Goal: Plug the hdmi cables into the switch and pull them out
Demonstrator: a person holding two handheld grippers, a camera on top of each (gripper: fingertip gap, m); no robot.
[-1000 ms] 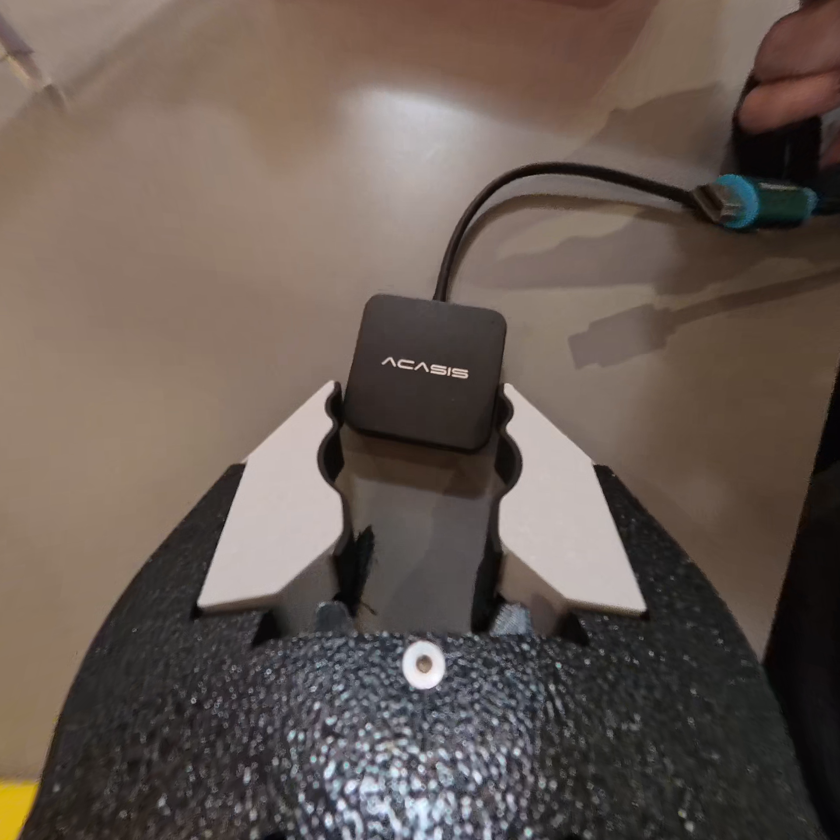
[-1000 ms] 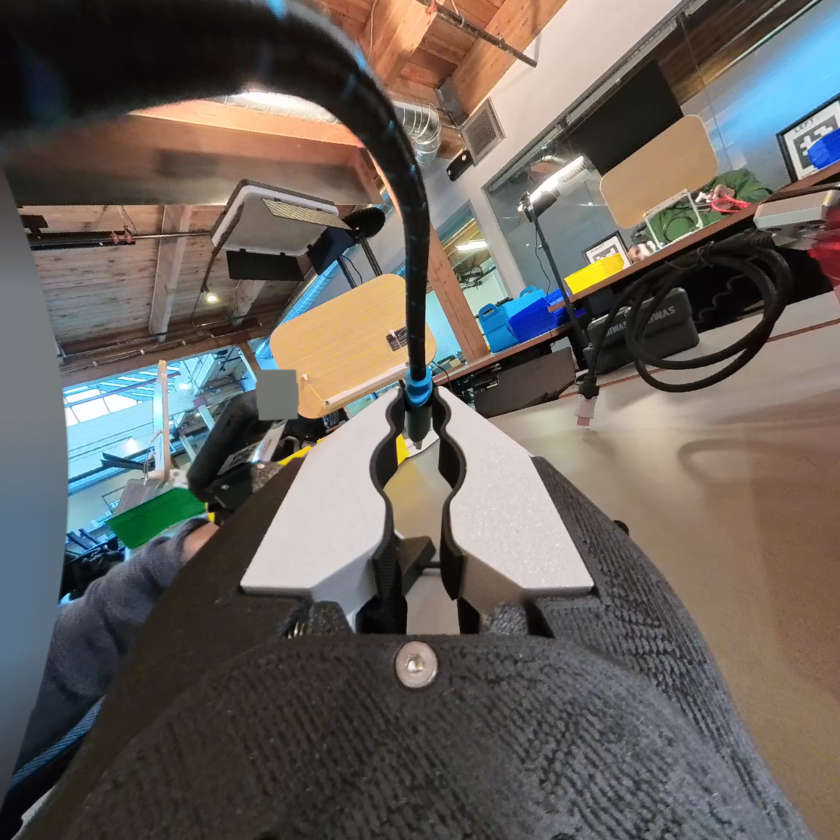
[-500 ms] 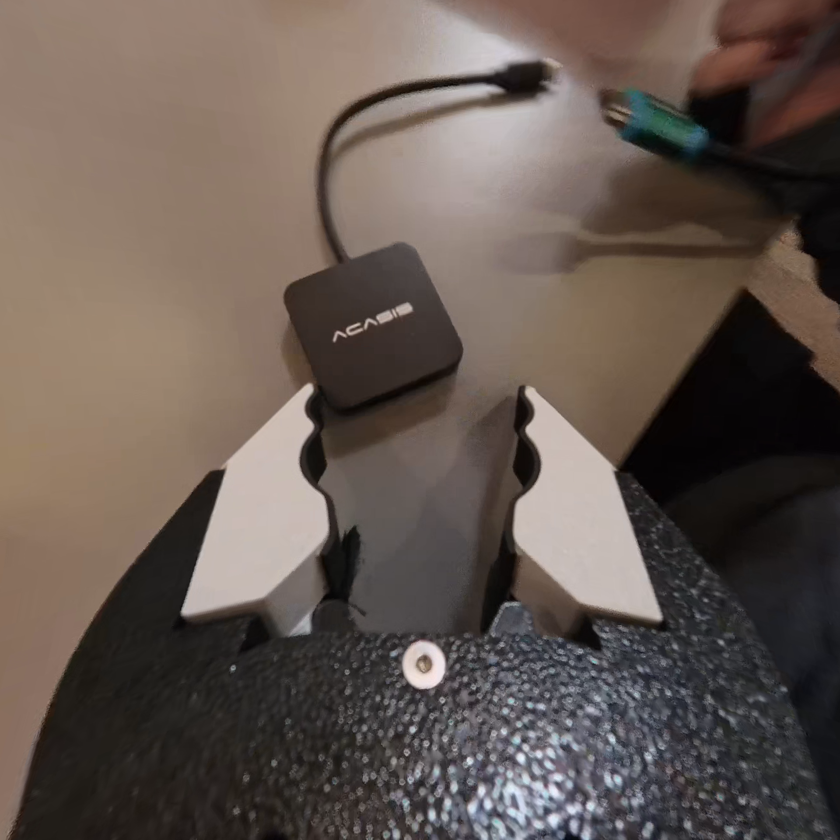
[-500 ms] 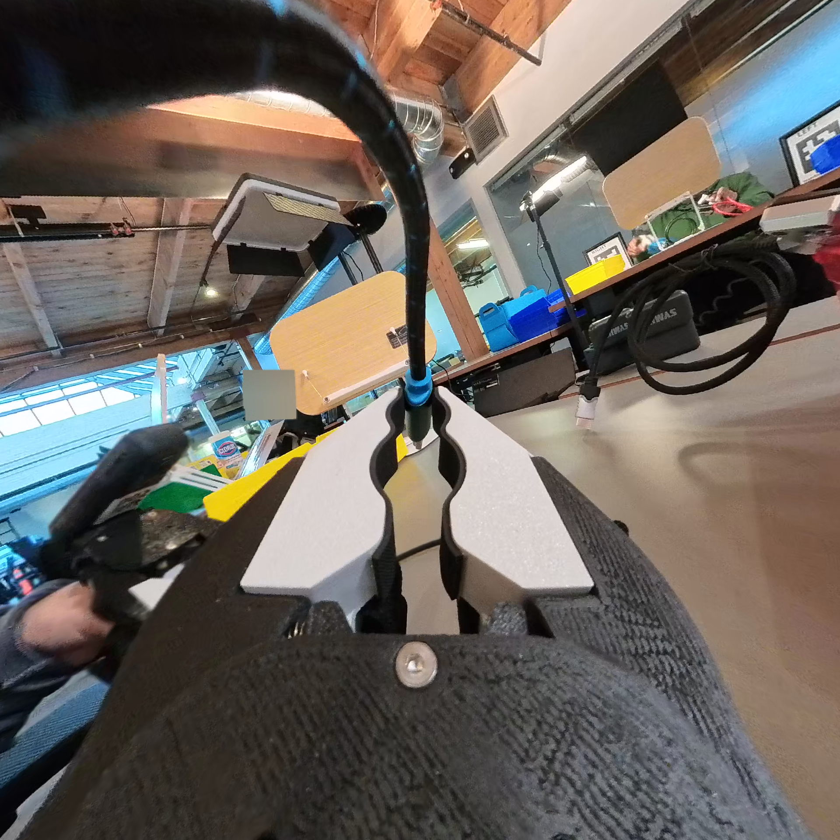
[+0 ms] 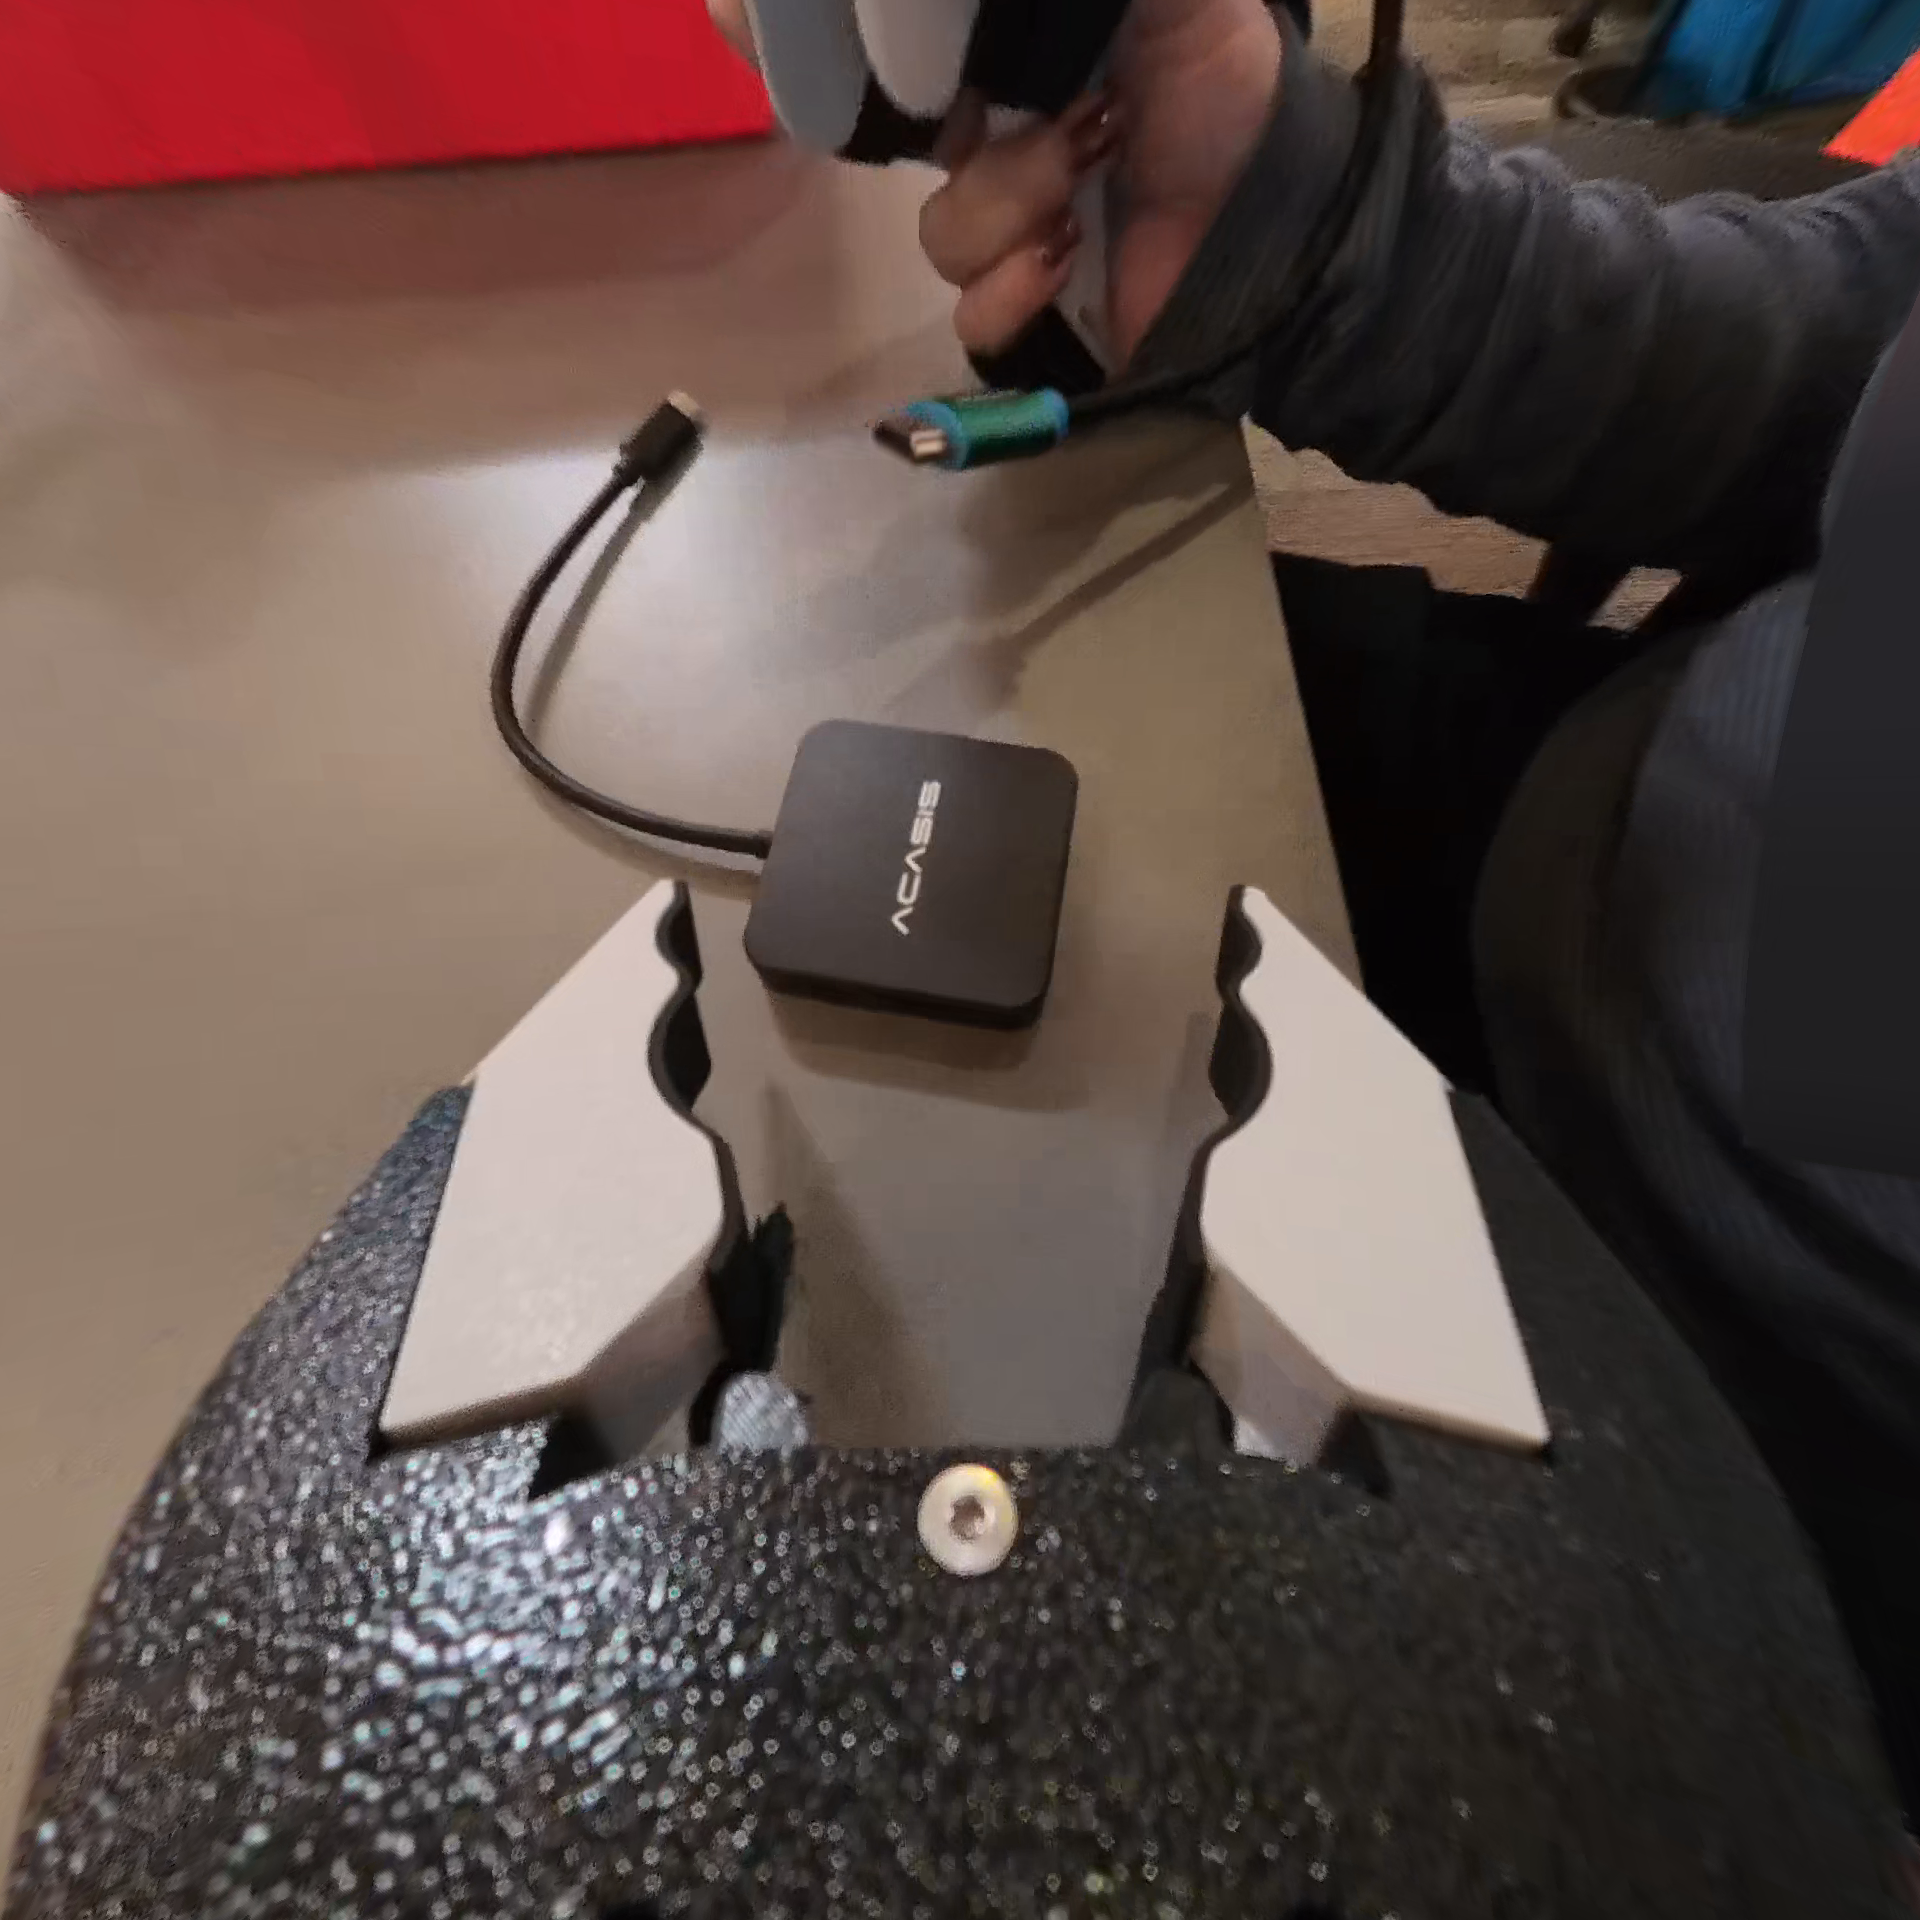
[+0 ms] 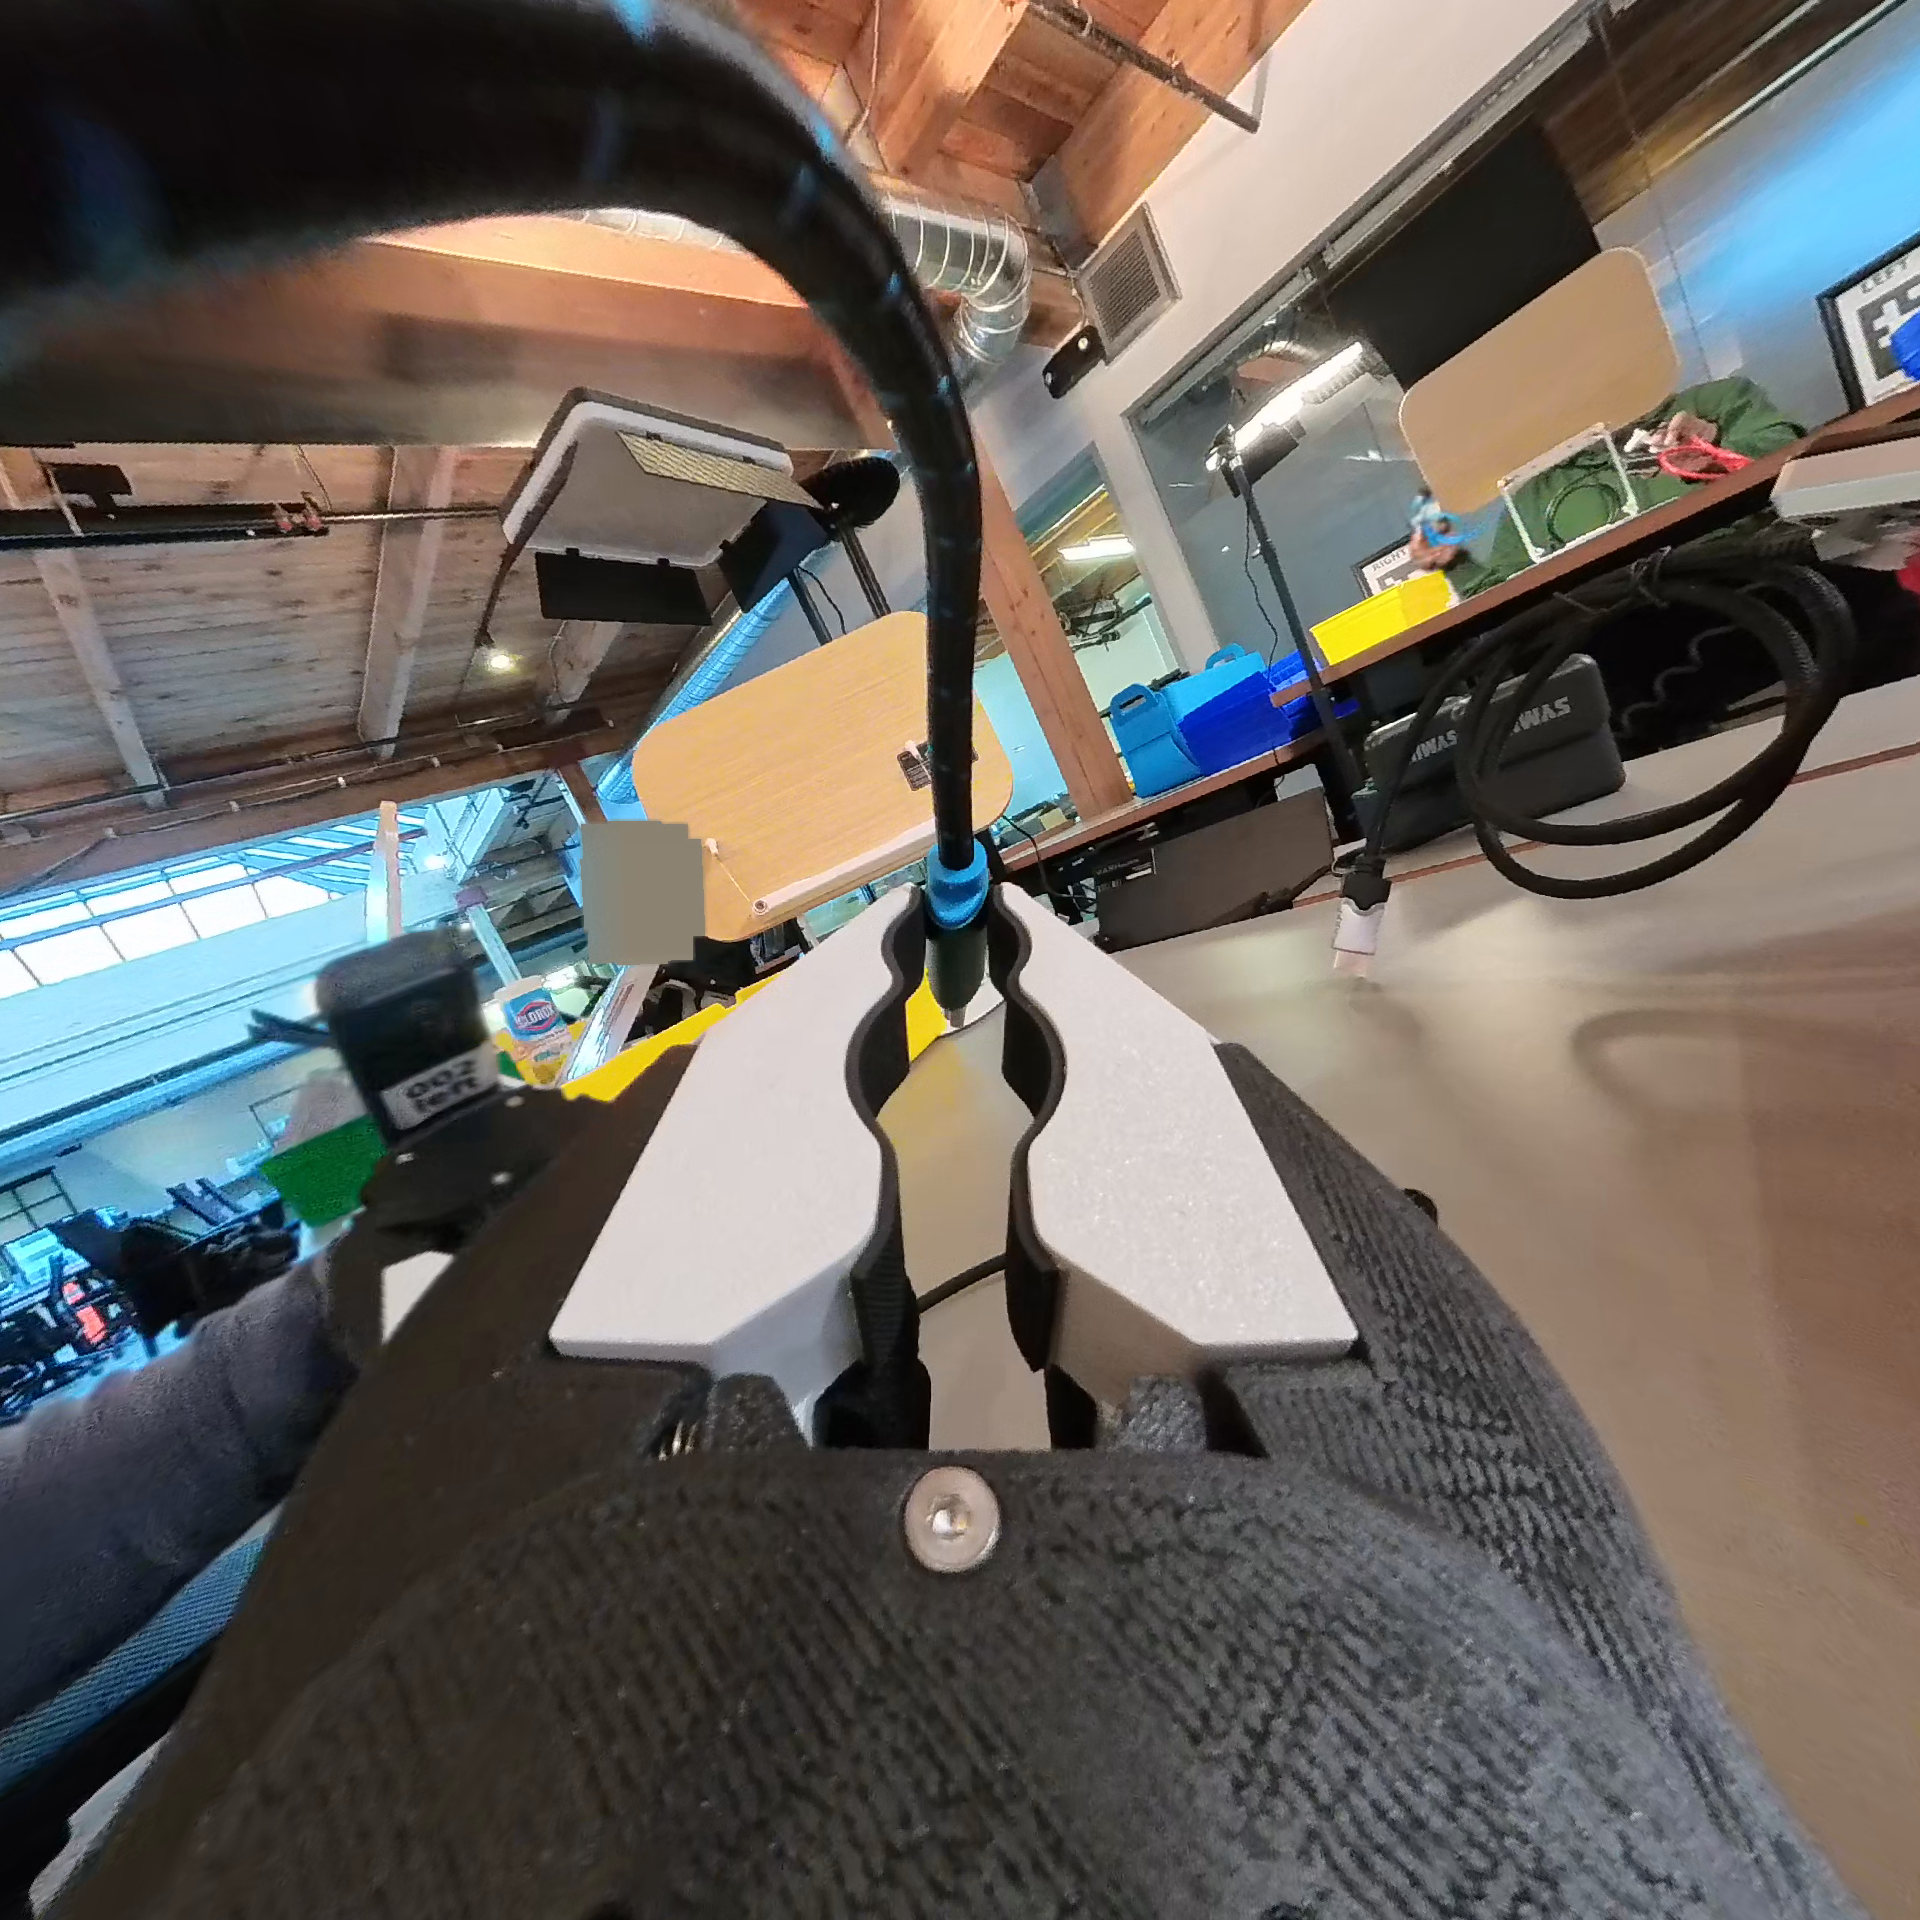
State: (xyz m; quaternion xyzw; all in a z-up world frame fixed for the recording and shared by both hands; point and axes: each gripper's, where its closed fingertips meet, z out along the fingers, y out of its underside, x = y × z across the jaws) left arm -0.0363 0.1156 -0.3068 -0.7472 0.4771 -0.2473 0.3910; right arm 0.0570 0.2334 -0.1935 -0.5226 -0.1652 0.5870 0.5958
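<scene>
Grey table (image 5: 260, 623) under both my grippers. My left gripper (image 5: 961, 935): jaws wide apart, gripping nothing, black switch (image 5: 914, 868) flat on table just ahead between tips, its thin lead (image 5: 540, 717) curling away, end plug free. My right gripper (image 6: 956, 935): jaws clamped on blue-collared hdmi plug (image 6: 954, 914), held off table, well apart from switch. Second cable (image 6: 1662, 748) coiled farther back.

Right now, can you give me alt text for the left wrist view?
The open left tool hovers just short of the black switch on the tan table, not touching it. Beyond, a hand holds the right tool, and the green-and-blue plug hangs unplugged.
</scene>
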